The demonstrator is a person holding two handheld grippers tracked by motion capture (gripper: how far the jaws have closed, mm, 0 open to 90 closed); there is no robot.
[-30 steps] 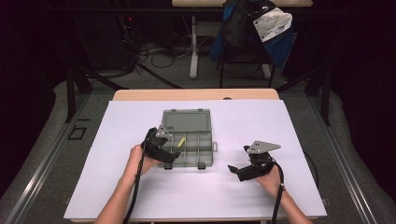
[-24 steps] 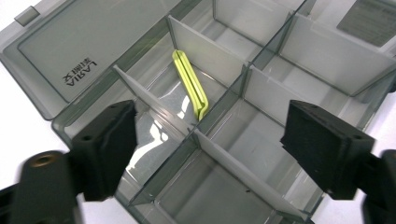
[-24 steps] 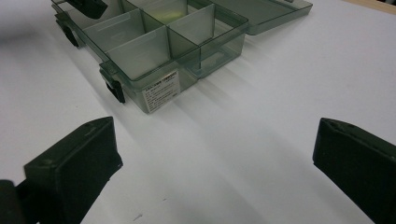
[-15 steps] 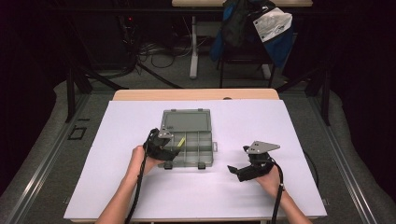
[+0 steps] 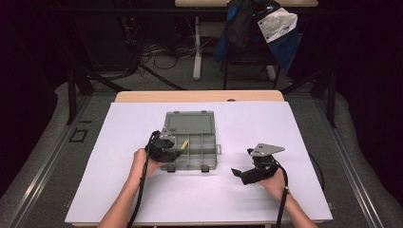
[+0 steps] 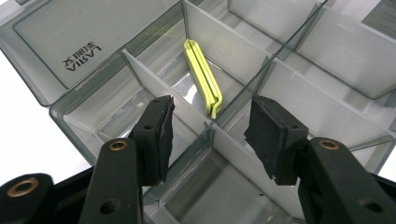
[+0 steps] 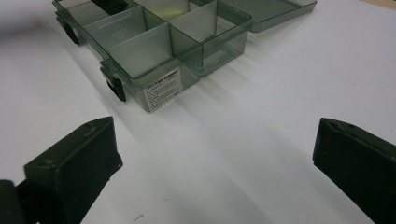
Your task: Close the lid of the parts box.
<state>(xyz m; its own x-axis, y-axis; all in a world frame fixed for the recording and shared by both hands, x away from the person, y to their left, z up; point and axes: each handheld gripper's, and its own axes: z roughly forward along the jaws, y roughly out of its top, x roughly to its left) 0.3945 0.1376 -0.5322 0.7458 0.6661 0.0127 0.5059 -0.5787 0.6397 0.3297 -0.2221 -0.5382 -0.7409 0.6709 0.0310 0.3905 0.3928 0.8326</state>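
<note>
Left hand-held gripper (image 5: 177, 153): at centre-left of the high view, over the near-left corner of the box; its jaws have just been closing and stand partly open with nothing pinched between the pads (image 6: 159, 135). In the left gripper view they straddle the crossing of two dividers, above the compartments, with the clip farther up the frame between them.
Yellow-green clip (image 6: 204, 84): lies flat in one compartment, upper middle of the left gripper view, beside a long divider; in the high view it is a small bright streak (image 5: 184, 143) just right of the left gripper.
Compartment box (image 5: 209, 156): smoky clear plastic, at the centre of the high view on the table, lid (image 5: 187, 122) folded back flat toward the top of the frame; two dark latches on its near edge.
Right hand-held gripper (image 5: 237, 172): lower right of the high view, well apart from the box, jaws wide open and empty; in the right gripper view its pads (image 7: 74, 161) frame bare table, the box in the upper left.
Table (image 5: 304, 142): covered white, the person's forearms coming in from the bottom edge.
</note>
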